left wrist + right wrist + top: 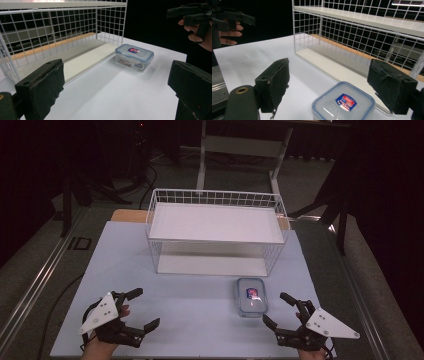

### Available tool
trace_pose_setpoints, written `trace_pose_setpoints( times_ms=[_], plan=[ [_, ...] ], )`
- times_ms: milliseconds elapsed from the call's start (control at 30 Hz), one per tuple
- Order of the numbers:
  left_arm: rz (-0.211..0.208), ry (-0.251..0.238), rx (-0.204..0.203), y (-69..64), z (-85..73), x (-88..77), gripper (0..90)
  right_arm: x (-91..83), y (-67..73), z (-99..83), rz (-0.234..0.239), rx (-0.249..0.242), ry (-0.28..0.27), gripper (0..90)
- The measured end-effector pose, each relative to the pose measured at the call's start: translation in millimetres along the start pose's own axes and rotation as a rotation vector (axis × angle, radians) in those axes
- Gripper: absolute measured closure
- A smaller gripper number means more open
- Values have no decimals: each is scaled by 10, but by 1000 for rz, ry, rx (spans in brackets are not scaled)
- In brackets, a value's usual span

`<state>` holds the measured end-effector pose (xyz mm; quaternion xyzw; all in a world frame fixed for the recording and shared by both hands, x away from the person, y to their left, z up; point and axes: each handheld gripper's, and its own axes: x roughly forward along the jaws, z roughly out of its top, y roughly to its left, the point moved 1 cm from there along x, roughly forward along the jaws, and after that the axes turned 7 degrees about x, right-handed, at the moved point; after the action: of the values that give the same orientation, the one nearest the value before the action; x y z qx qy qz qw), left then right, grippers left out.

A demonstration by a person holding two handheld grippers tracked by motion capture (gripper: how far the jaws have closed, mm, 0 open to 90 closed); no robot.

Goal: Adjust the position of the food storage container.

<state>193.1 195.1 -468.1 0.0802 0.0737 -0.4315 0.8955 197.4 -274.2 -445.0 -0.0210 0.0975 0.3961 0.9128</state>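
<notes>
The tabletop (190,320) carries a wire rack (216,232) at its far side, its open front turned toward the person, probably so that things slide onto its lower shelf. A lidded box (251,296) lies flat just before the rack's right end, near the right tool (281,311), whose jaws stand wide and empty, aimed over it. The left tool (139,309), also wide and empty, waits well apart.

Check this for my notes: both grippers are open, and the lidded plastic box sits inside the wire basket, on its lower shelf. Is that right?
Not quite. The plastic box stands on the table in front of the wire basket, outside it, near the right gripper. The high view shows this plainly. The rest holds: the left gripper and the right one are both open.
</notes>
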Motion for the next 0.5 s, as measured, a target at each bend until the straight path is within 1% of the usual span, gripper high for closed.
trace_pose_setpoints(
  times_ms=[67,100,267,300,367,400,433,467,500],
  plan=[
    [16,-1,-17,5,6,-8,17,11,8,1,-12,-8,1,177],
    [16,-1,-22,10,5,-11,18,14,13,-2,-9,-7,3,169],
    [31,15,-20,19,-2,-13,17,11,25,11,-16,-1,-2,151],
    [26,10,-25,19,-1,-16,18,14,35,27,-22,-9,-6,134],
    [28,14,-21,18,-1,-11,18,19,44,35,-32,-15,-3,131],
    [30,19,-12,18,-2,-10,18,32,38,40,-23,-11,7,130],
    [32,22,-10,20,-4,-8,18,47,27,38,-17,10,17,130],
    [36,25,-11,23,-7,-5,18,70,14,35,-16,31,32,130],
    [35,27,-10,28,-13,-4,17,94,4,29,-25,34,44,130]
  ],
)
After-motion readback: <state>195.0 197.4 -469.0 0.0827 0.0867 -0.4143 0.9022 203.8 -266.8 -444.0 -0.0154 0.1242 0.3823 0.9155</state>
